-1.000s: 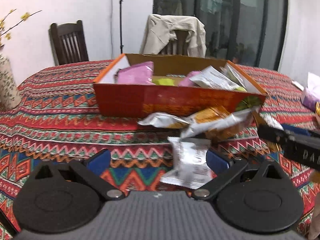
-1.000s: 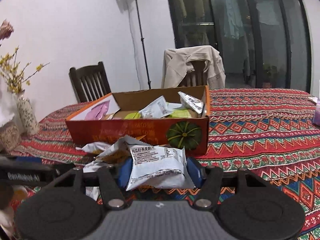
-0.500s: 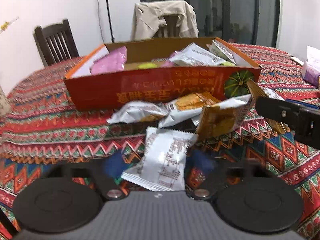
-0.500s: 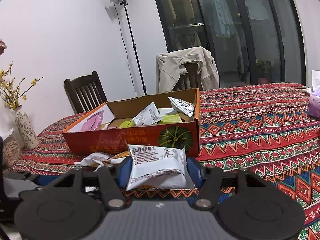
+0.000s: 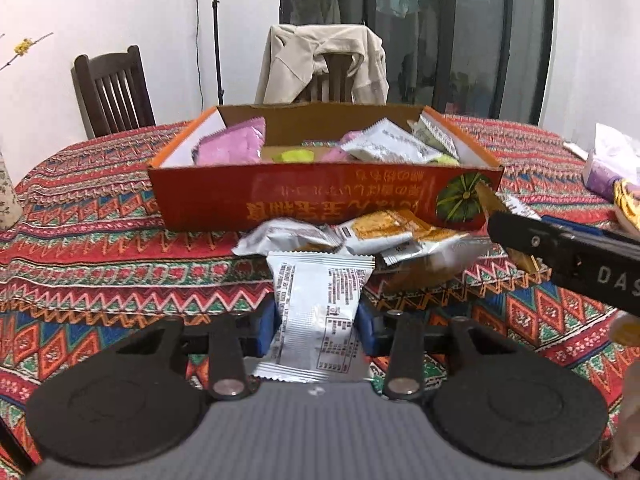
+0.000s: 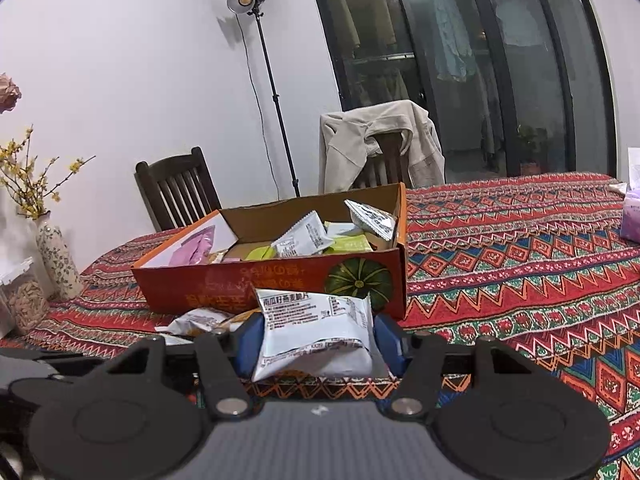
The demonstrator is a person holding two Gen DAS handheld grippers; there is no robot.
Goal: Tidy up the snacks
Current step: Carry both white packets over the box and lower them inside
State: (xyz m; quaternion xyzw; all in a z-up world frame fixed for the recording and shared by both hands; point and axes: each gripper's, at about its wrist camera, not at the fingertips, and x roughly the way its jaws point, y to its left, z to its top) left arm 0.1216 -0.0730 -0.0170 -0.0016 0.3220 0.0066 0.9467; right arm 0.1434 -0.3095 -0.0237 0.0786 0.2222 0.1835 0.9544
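An orange cardboard box (image 5: pixel 320 196) with several snack packets inside stands mid-table on the patterned cloth. A few loose packets (image 5: pixel 360 236) lie against its near wall. My left gripper (image 5: pixel 316 326) is just in front of them. Its jaws are closing, and the blue pads press both sides of a white snack packet (image 5: pixel 320 280) that stands upright between them. My right gripper (image 6: pixel 316 340) is shut on another white packet (image 6: pixel 316 316), held above the cloth in front of the box (image 6: pixel 240 280). The right gripper's black body (image 5: pixel 560 248) crosses the right side of the left wrist view.
A flowered vase (image 6: pixel 56 256) and a jar (image 6: pixel 24 300) stand at the table's left edge. A purple tissue pack (image 6: pixel 632 220) sits at the far right. Two chairs stand behind the table, one draped with a beige jacket (image 5: pixel 324 60). A light stand (image 6: pixel 248 0) rises by the wall.
The left jaws went from wide open to closed on the white packet, which now stands upright between the pads. The right gripper keeps its packet and has stayed put.
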